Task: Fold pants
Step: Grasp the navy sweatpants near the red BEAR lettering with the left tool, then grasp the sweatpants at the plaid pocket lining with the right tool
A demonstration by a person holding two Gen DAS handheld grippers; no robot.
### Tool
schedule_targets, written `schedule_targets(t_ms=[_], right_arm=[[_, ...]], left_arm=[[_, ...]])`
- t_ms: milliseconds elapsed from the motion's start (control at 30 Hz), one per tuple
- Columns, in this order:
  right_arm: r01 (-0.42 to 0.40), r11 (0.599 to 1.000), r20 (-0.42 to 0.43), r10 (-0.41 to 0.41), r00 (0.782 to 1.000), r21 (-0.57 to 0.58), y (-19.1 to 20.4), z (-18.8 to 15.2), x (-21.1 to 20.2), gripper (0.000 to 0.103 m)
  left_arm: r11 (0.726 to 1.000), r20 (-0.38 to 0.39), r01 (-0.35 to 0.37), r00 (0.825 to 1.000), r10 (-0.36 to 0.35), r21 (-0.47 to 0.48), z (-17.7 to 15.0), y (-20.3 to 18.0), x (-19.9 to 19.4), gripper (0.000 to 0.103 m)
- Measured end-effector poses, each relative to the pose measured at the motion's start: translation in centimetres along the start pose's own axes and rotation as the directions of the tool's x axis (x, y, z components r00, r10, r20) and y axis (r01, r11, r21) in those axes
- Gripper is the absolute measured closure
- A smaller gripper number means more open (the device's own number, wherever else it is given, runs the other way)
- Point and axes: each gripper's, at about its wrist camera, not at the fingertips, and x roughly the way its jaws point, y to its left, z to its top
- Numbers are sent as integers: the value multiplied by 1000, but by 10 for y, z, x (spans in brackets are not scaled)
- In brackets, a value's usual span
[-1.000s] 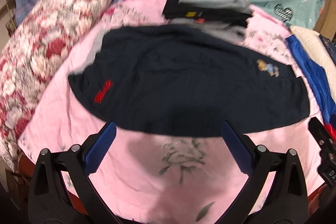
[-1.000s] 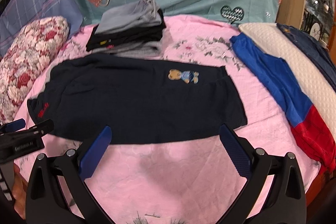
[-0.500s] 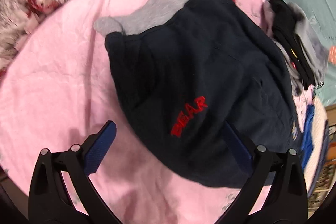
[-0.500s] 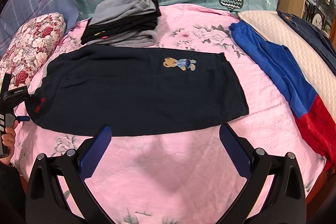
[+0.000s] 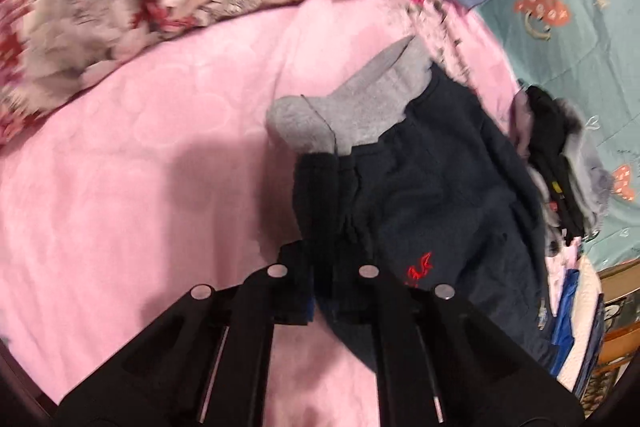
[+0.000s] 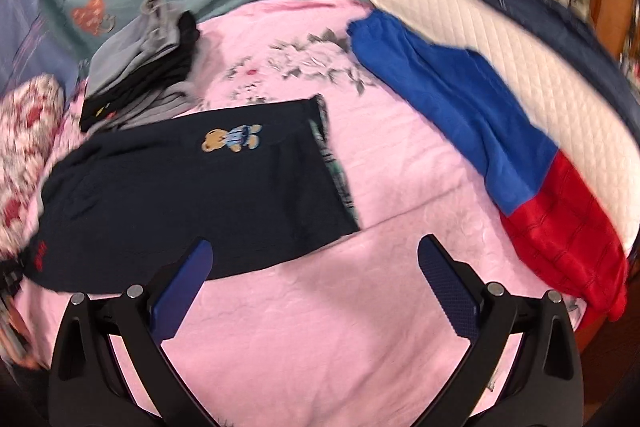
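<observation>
Pants (image 6: 192, 195) flat on bed (image 6: 320, 327). Left gripper (image 5: 324, 279) clamped on near corner; right gripper (image 6: 312, 287) agape, hovering. Pinch matching corner before lifting, keep edges level.

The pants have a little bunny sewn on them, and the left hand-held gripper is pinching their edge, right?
Not a bunny: the right wrist view shows a little bear sewn on the pants. The rest holds: the left hand-held gripper is shut on their edge.
</observation>
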Motion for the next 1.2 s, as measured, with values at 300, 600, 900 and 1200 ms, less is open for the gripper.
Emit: schedule_targets(t_ms=[300, 600, 900, 1200], right_arm=[[-156, 976, -225, 188, 956, 153, -24, 27, 94, 1], [-202, 964, -217, 238, 947, 175, -14, 18, 125, 87], [-264, 954, -115, 280, 953, 142, -36, 1, 35, 87], [-59, 994, -238, 80, 968, 93, -58, -43, 65, 55]], left_arm=[[998, -10, -29, 1000, 29, 57, -3, -3, 5, 97], [997, -49, -50, 997, 52, 54, -2, -3, 16, 97], [999, 28, 31, 999, -32, 21, -13, 3, -36, 97], [995, -73, -61, 995, 66, 79, -37, 19, -29, 81]])
